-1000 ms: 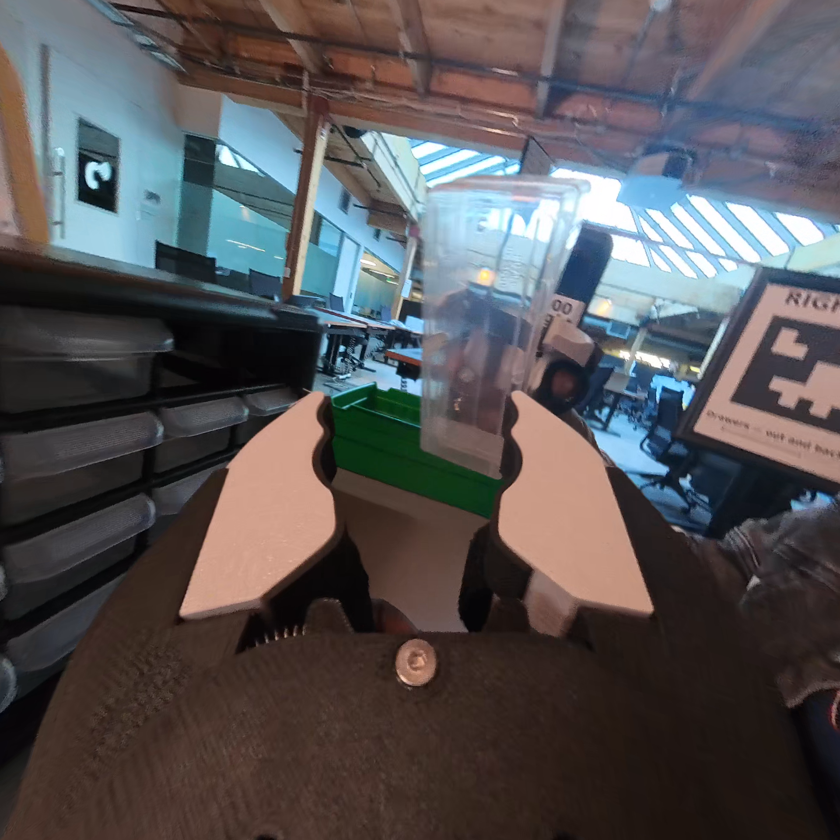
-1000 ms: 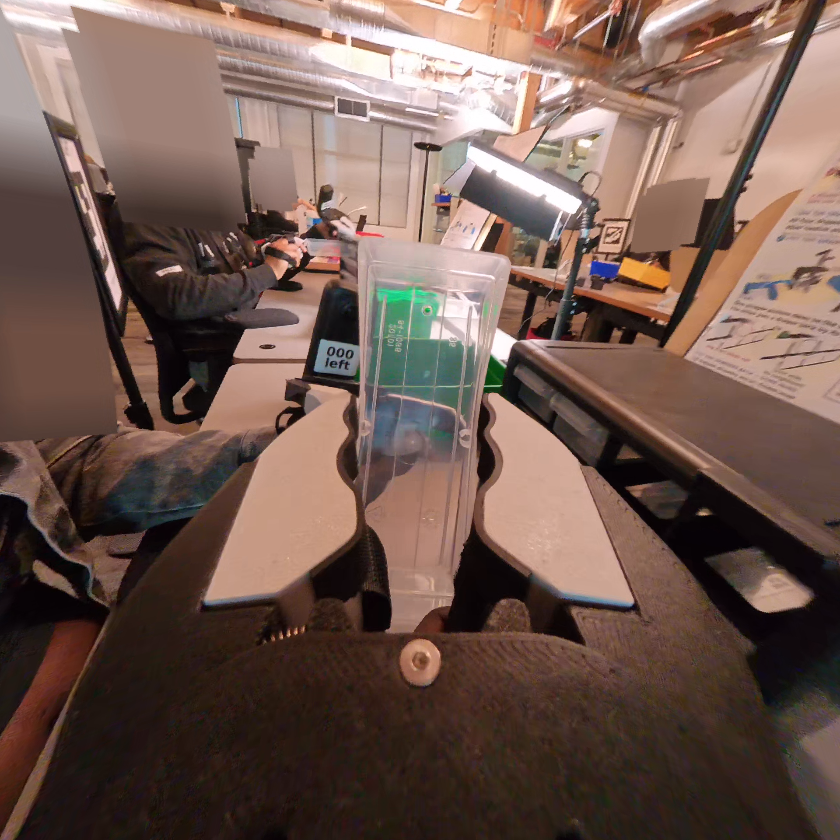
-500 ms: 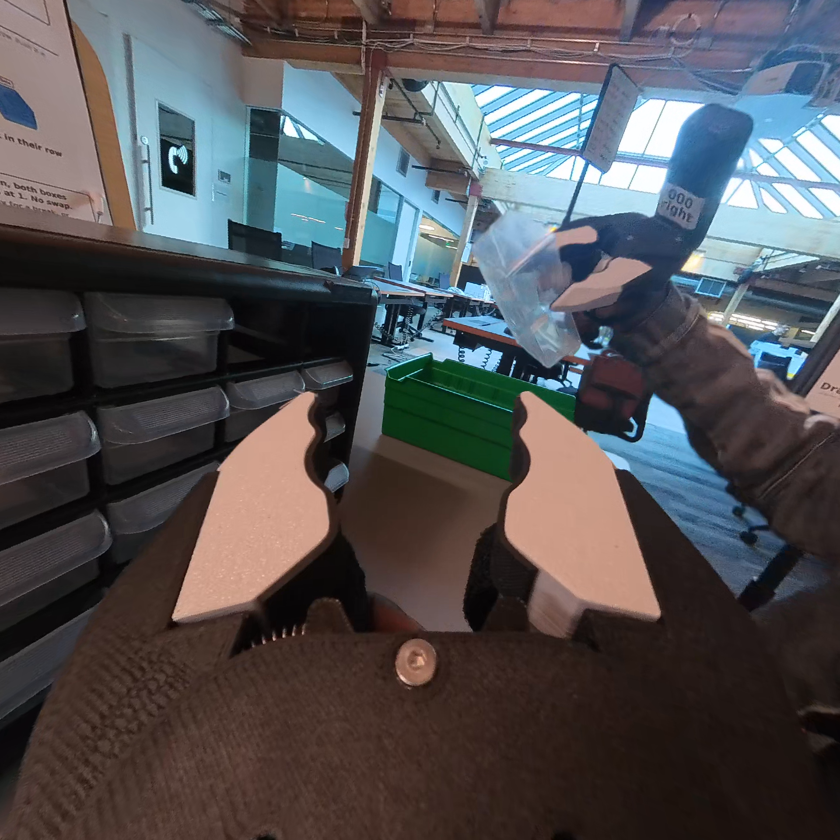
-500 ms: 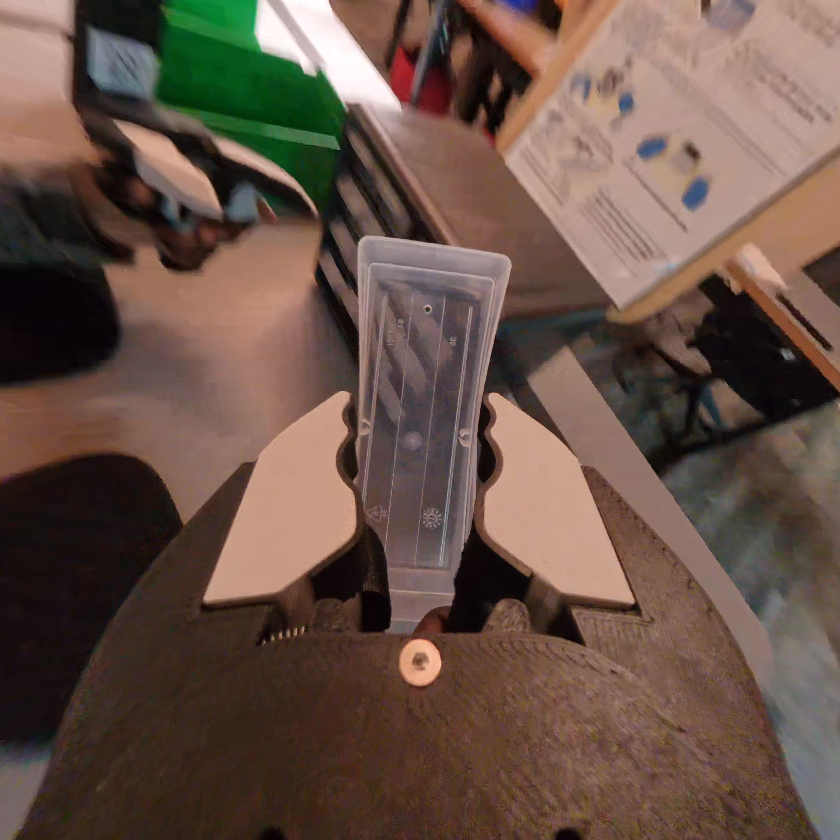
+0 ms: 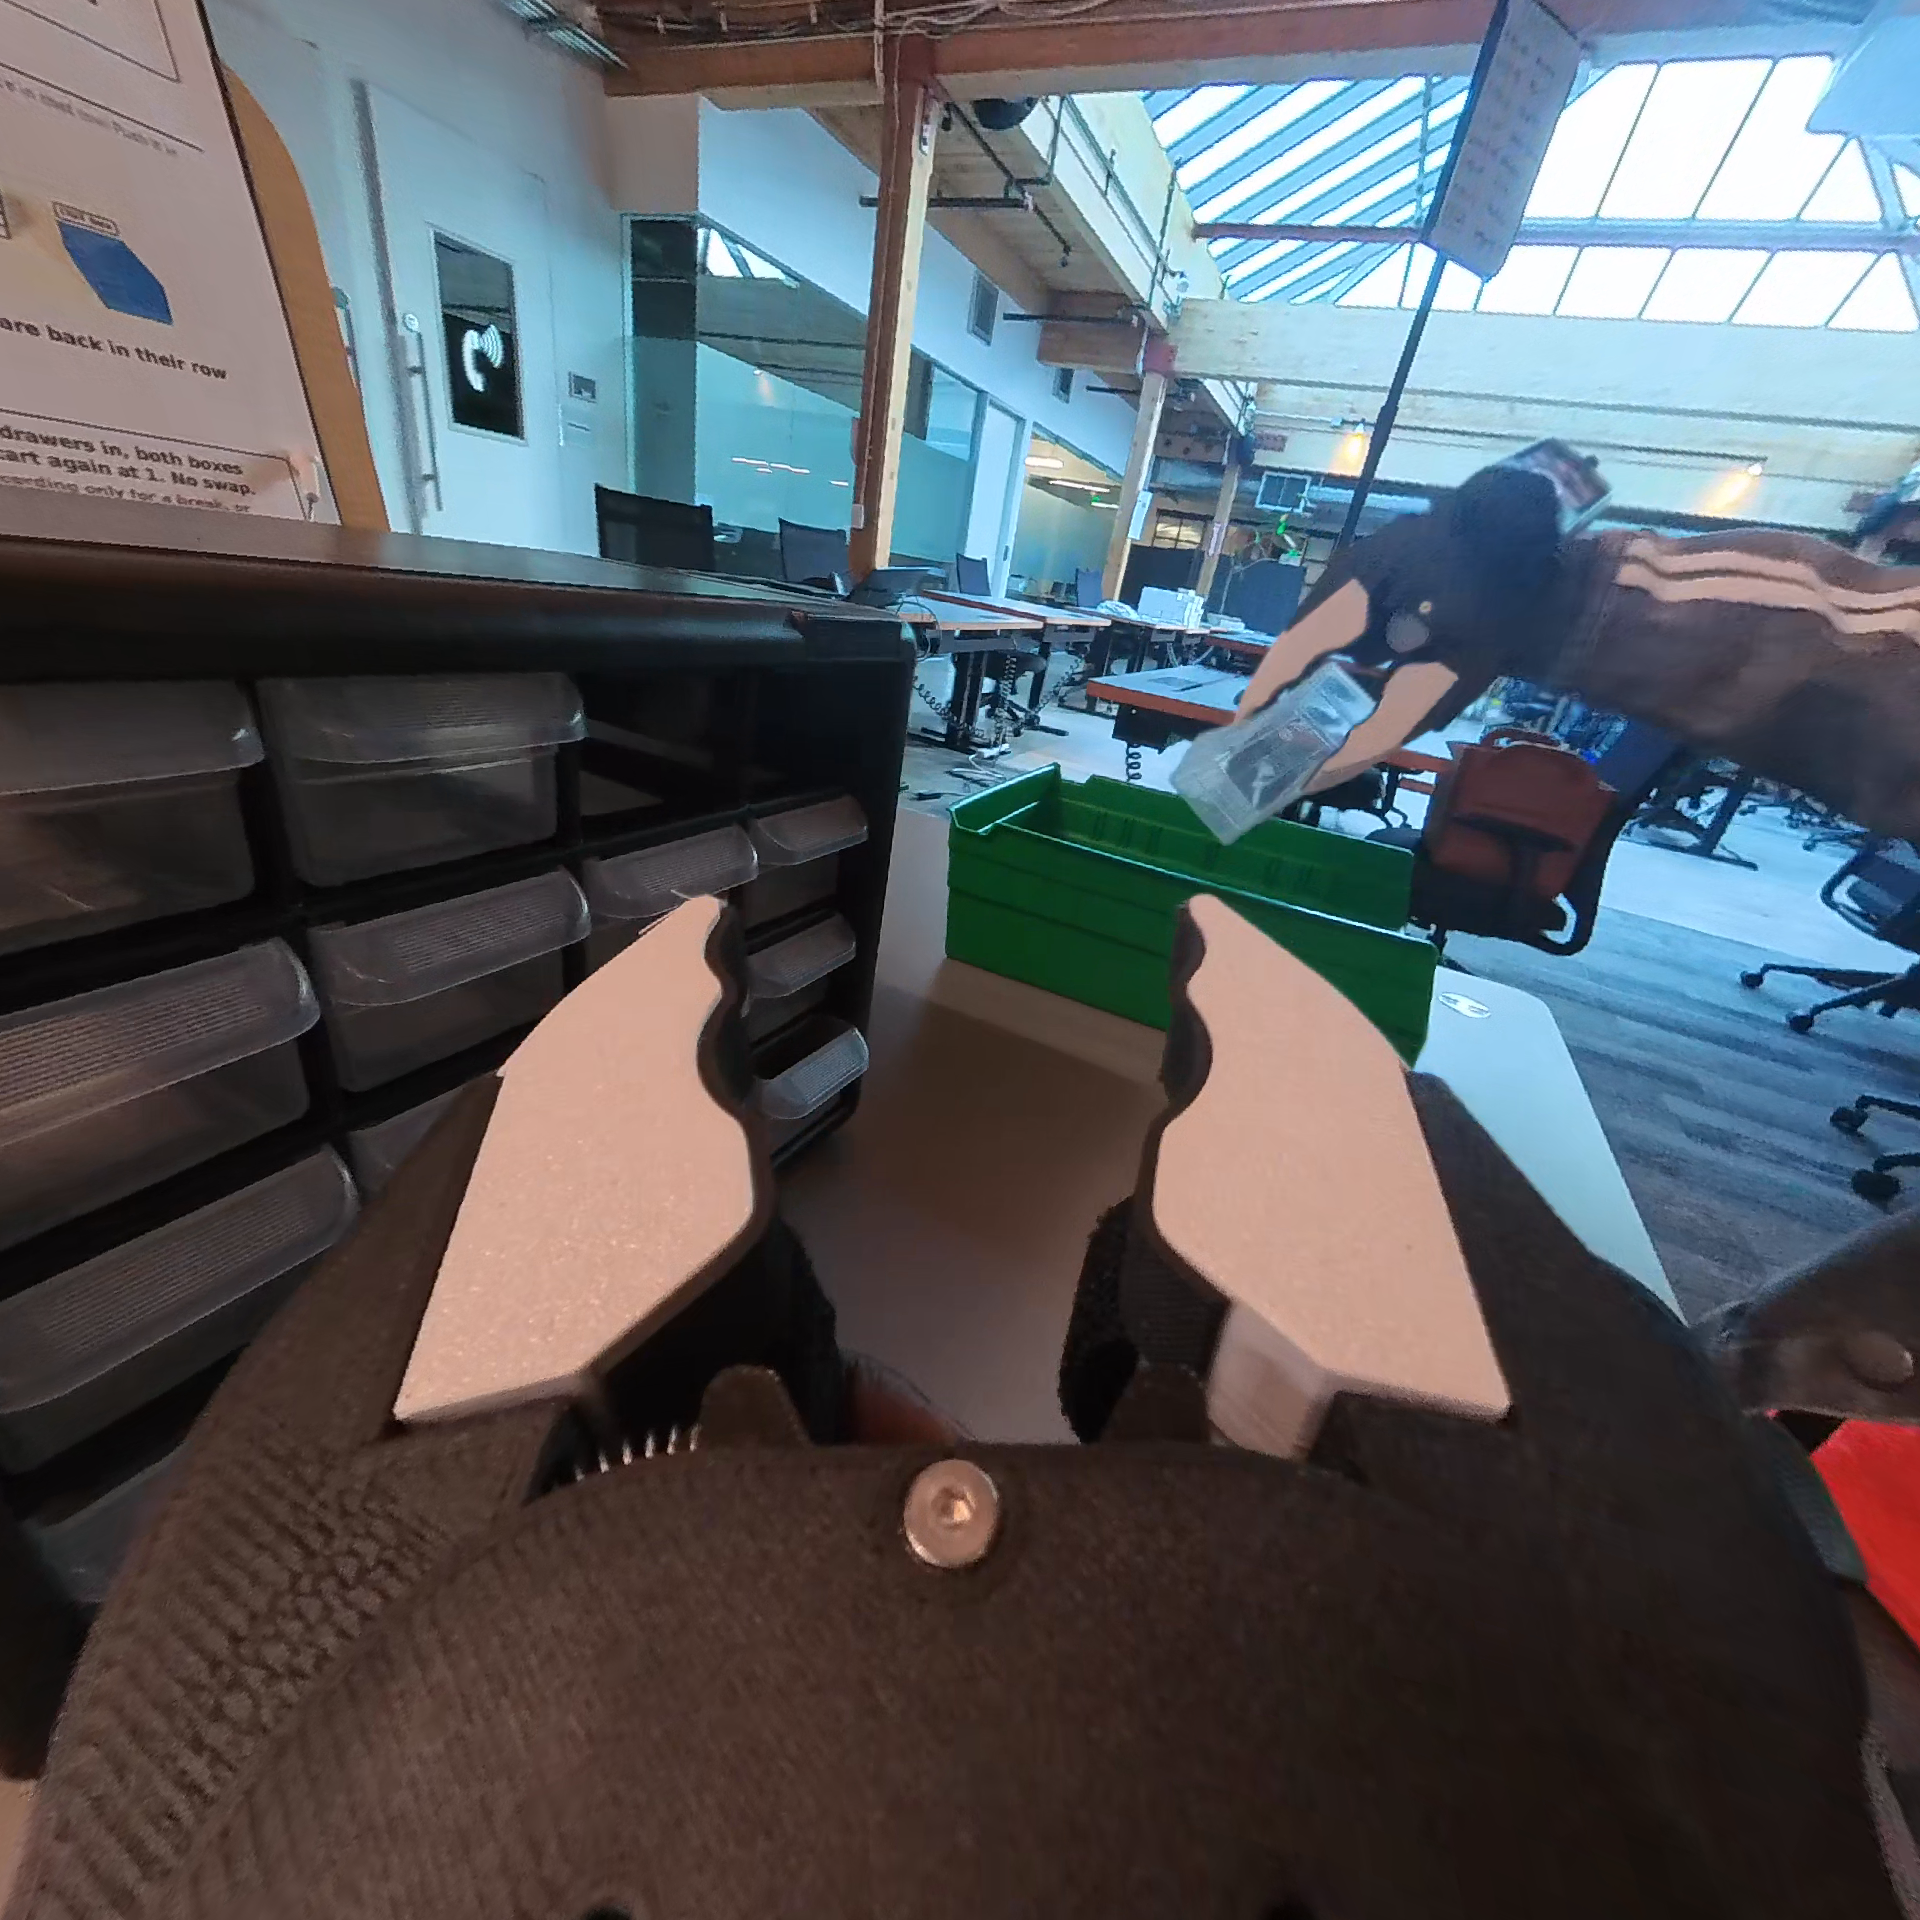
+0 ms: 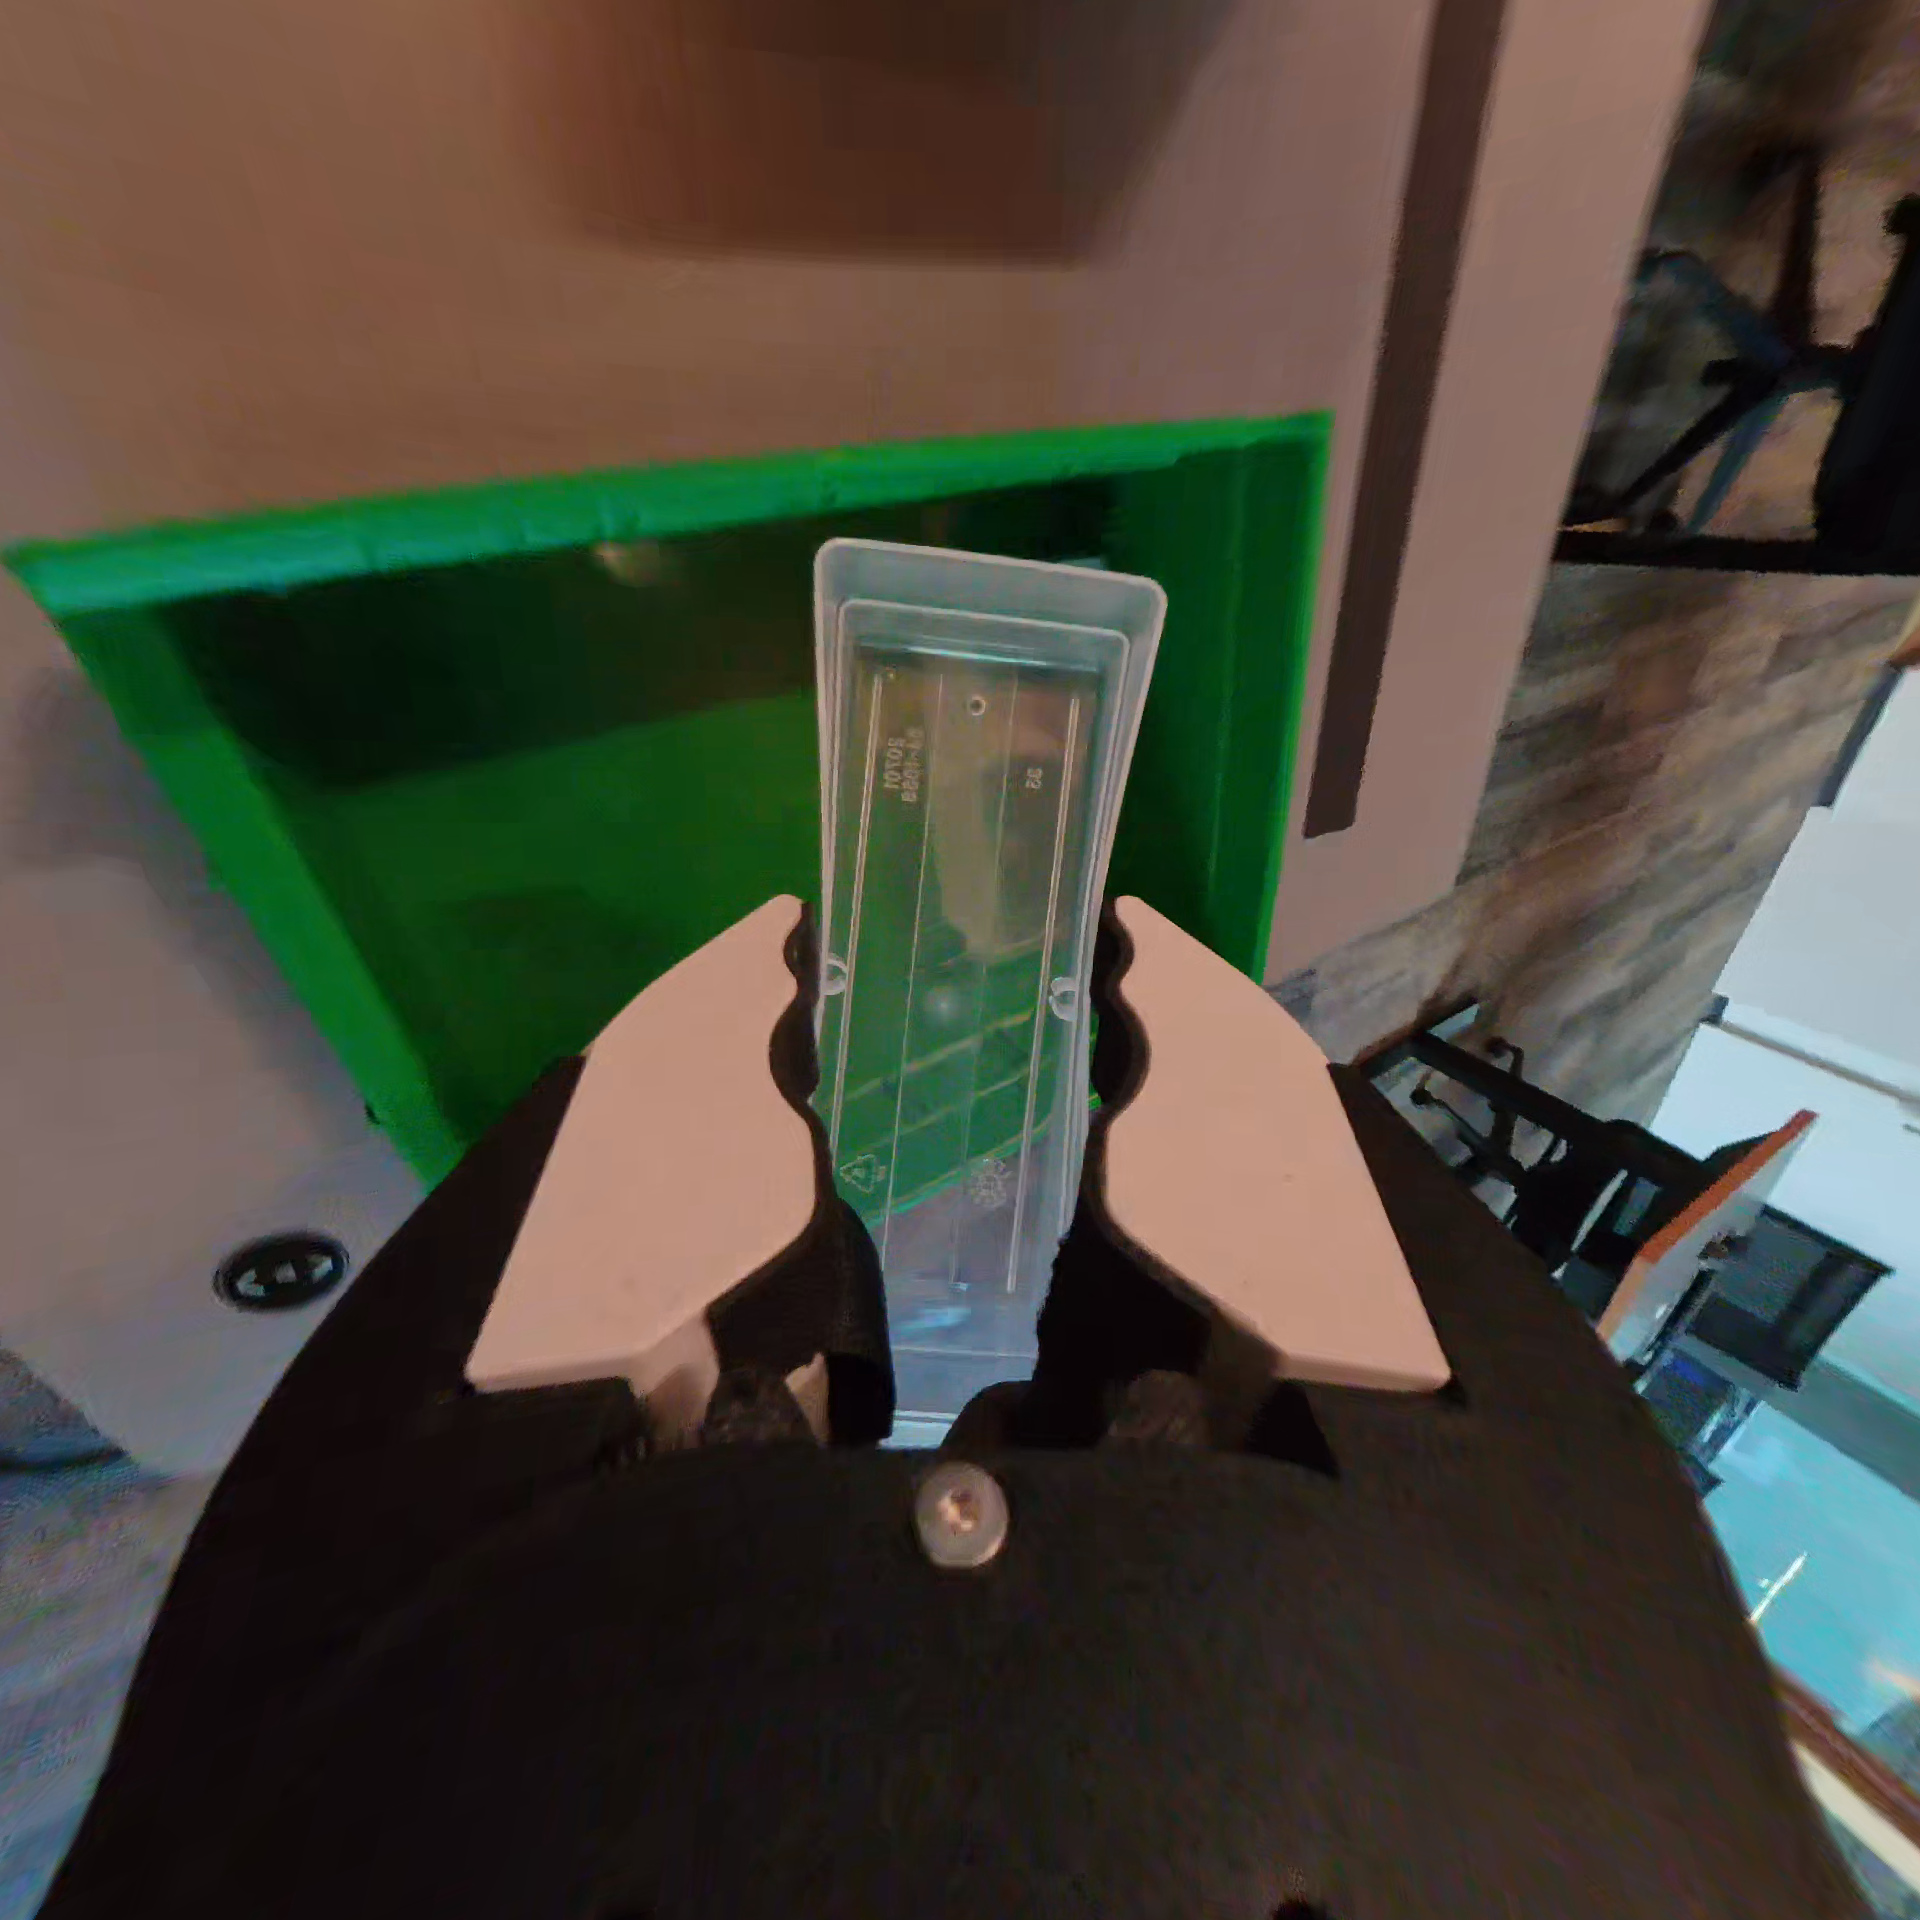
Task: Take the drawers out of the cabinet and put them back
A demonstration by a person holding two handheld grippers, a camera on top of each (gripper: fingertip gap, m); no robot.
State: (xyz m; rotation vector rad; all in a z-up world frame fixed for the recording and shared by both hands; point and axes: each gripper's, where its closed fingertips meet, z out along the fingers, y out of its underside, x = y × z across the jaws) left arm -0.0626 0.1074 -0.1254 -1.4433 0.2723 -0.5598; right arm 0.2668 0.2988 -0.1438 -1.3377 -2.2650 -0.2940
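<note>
A black cabinet [image 5: 447, 623] with several clear plastic drawers [image 5: 416, 774] stands on the left in the left wrist view; its top right slot [image 5: 727, 727] looks dark and empty. My left gripper [image 5: 951, 935] is open and empty over the table, in front of the cabinet's right end. My right gripper [image 6: 956, 935] is shut on a clear drawer [image 6: 971, 831] and points it down over a green bin [image 6: 623, 810]. In the left wrist view the right gripper [image 5: 1340, 696] holds that drawer [image 5: 1262, 764] tilted above the green bin [image 5: 1174, 894].
The green bin sits on a pale table [image 5: 977, 1122] right of the cabinet. A poster [image 5: 104, 260] stands behind the cabinet. Office desks and chairs [image 5: 1517, 842] lie beyond the table. A black pole [image 6: 1392, 416] crosses the right wrist view.
My right gripper swung the clear drawer away from in front of the left gripper, out to the right and down over the green bin. My left gripper stayed open and turned slightly towards the cabinet.
</note>
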